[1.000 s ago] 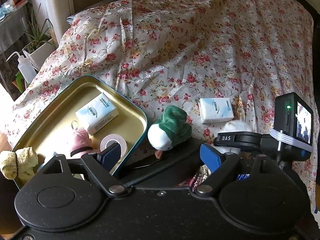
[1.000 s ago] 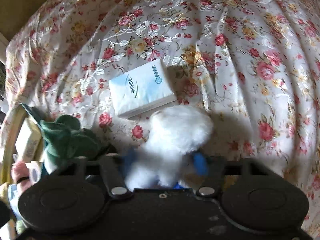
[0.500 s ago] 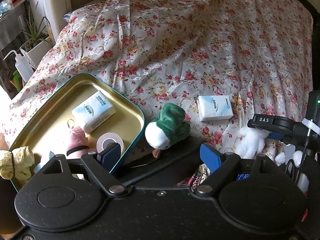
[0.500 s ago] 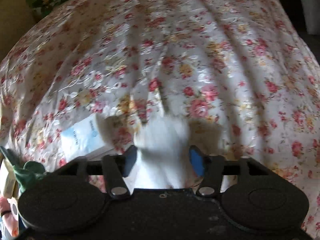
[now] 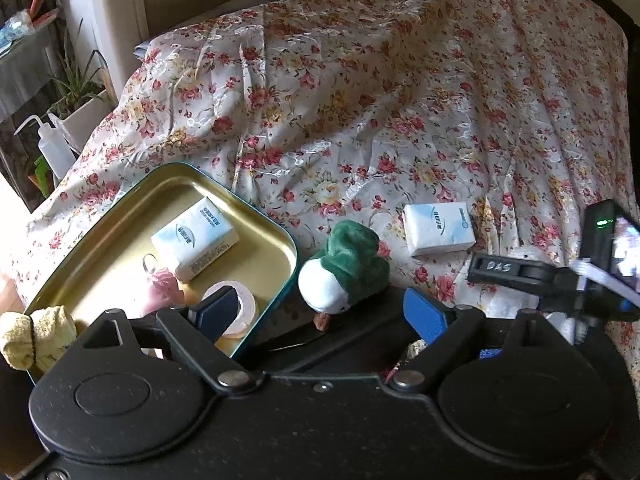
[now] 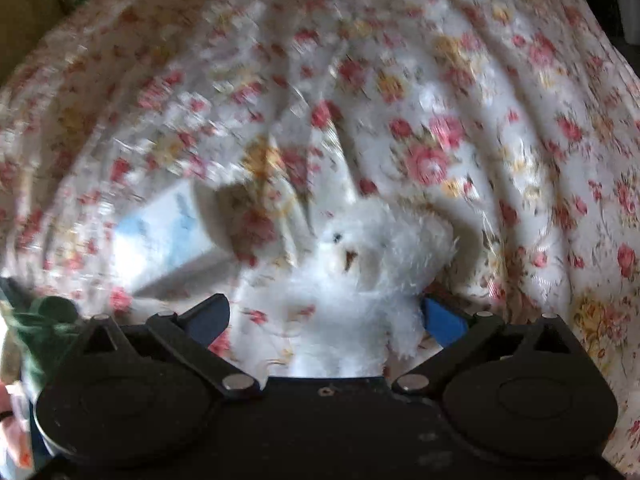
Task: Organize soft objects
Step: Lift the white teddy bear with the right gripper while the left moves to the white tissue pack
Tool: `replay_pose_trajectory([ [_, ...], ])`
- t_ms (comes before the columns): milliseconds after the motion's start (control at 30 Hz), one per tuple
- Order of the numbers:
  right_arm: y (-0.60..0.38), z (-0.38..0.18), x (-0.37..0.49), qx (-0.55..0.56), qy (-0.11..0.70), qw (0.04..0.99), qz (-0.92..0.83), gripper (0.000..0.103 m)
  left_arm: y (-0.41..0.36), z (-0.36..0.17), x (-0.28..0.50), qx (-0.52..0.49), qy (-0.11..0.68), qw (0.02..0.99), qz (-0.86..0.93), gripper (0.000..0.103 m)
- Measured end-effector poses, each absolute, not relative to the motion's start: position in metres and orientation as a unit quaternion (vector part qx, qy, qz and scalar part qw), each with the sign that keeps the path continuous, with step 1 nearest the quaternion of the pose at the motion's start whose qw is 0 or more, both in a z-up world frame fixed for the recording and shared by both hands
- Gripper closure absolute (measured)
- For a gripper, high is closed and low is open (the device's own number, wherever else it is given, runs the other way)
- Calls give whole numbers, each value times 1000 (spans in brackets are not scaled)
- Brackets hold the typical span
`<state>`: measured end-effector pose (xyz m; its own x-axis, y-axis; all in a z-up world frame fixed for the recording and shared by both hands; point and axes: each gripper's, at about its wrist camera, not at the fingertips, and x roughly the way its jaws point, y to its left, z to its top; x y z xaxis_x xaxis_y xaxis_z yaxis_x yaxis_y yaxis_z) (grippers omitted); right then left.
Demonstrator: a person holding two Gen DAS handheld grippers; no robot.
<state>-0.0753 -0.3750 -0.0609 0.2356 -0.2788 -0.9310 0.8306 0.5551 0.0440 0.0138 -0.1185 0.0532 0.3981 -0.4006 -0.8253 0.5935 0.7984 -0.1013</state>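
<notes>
Five soft bits sit in the tin (image 5: pixel 120 216), three remain on the cloth beside it: green duck (image 5: pixel 348 268) at its rim, tissue pack (image 5: pixel 438 228) further off, white plush (image 6: pixel 360 272) between the right gripper (image 6: pixel 324 320) jaws, just spread wide, released; left gripper (image 5: pixel 320 312) open, empty.

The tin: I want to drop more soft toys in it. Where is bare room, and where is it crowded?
The tin is bare at its far end, between the rim and the tissue pack. Its near end is crowded: pink toy, tape roll, yellow cloth. The flowered cloth beyond is bare.
</notes>
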Motion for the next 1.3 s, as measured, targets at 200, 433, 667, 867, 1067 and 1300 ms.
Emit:
replay_pose_trajectory([
  [200,-375,-68,-63,231,500,738,-389,0,-123,52,6,114,456,825,-312,16],
  [433,-374,-70,-64,215,517,745,-362,0,-126,57,-3,120,441,824,-336,16],
  [667,-362,-59,-62,196,524,758,-336,26,-135,54,-9,146,420,831,-335,16],
  [867,-356,-56,-60,187,515,770,-327,45,-140,47,-15,159,421,830,-330,16],
  [1067,-368,-39,-78,264,492,763,-326,56,-148,47,-22,190,397,838,-323,16],
  [1300,-376,20,-118,272,396,797,-366,56,-179,47,-17,191,392,842,-318,16],
])
